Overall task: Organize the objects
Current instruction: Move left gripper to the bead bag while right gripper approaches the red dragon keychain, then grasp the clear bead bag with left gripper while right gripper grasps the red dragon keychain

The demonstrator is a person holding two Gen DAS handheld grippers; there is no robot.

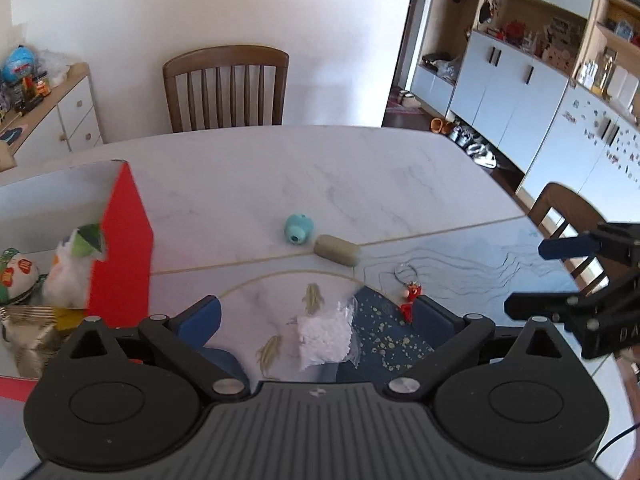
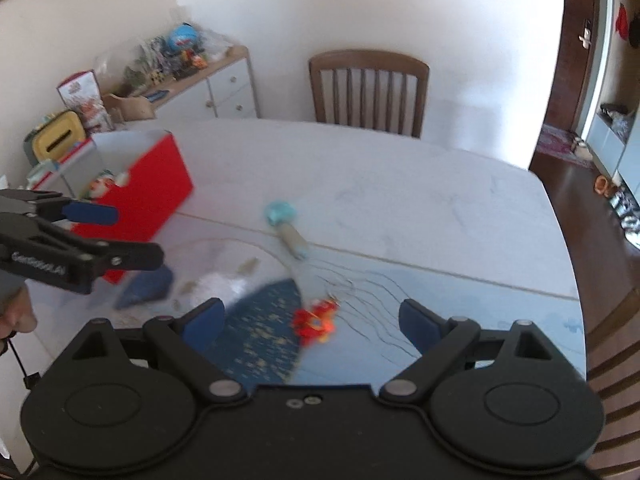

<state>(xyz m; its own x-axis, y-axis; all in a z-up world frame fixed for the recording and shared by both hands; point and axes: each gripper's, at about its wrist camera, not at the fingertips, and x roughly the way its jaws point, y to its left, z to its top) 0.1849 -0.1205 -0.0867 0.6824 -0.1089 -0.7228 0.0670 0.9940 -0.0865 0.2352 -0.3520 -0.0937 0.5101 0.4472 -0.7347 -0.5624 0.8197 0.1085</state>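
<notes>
Four loose things lie on the marble surface (image 1: pixel 280 168), one of each: a light-blue round toy (image 1: pixel 299 229) near the middle, a grey-green cylinder (image 1: pixel 338 251) just beside it toward the near right, a red charm on a metal key ring (image 1: pixel 409 289) nearer the front edge, and a clear bag of white granules (image 1: pixel 325 335) closest to the front. The bag lies partly on a dark blue speckled patch printed on the surface, and two small beige printed marks sit just beside it. One red open-topped box (image 1: pixel 122 240) stands at the left edge of the surface; inside it are a white fluffy toy with a green part (image 1: pixel 76 264), a round white figure with red and green markings (image 1: pixel 16 274), and something gold and striped lower down that cannot be made out. The left gripper (image 1: pixel 318 316) hovers over the bag with its jaws wide and nothing between them. The right gripper (image 2: pixel 312 320) hangs above the red charm (image 2: pixel 314 322), its jaws also spread wide and holding nothing; this view is blurred. Two wooden chairs show, one (image 1: pixel 226 88) at the far edge and one at the right edge.
</notes>
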